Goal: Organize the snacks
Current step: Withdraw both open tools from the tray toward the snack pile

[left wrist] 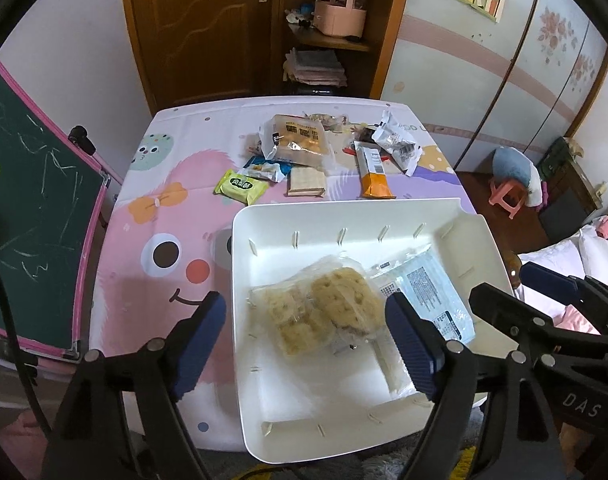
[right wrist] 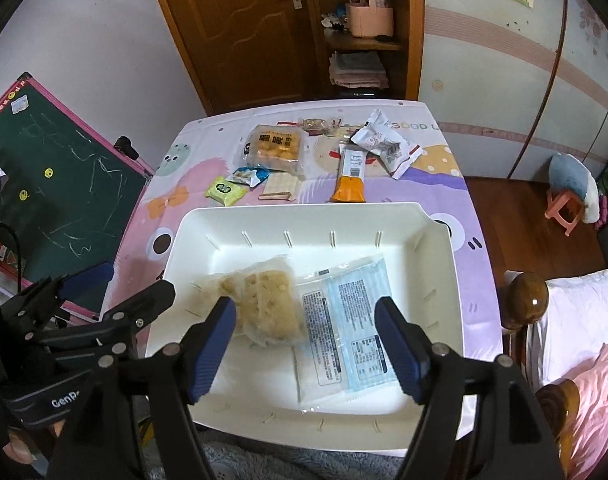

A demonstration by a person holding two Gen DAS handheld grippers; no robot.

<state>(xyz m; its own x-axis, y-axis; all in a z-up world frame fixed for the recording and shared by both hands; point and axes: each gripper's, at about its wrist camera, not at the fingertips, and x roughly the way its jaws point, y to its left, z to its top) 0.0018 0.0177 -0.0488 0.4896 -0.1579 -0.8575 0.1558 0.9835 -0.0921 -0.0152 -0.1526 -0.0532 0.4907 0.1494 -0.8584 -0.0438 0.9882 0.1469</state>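
Observation:
A white tray (left wrist: 264, 400) (right wrist: 192, 384) sits at the near edge of the table. In it lie a clear pack of beige cakes (left wrist: 324, 308) (right wrist: 264, 304) and a pale blue packet (left wrist: 432, 292) (right wrist: 352, 320). My left gripper (left wrist: 304, 344) is open and empty above the tray's left part. My right gripper (right wrist: 306, 344) is open and empty above the two packs; it also shows in the left wrist view (left wrist: 524, 284). Loose snacks lie beyond the tray: a green packet (left wrist: 240, 187) (right wrist: 225, 191), an orange bar (left wrist: 374, 174) (right wrist: 350, 178), a wafer pack (left wrist: 306, 182) (right wrist: 280, 189).
A big bag of yellow snacks (left wrist: 300, 140) (right wrist: 278, 148), white wrappers (left wrist: 396, 146) (right wrist: 384, 142) and a blue packet (left wrist: 266, 170) (right wrist: 248, 176) lie at the table's far side. A chalkboard (left wrist: 28, 216) leans at the left. A bed (right wrist: 576, 360) is at the right.

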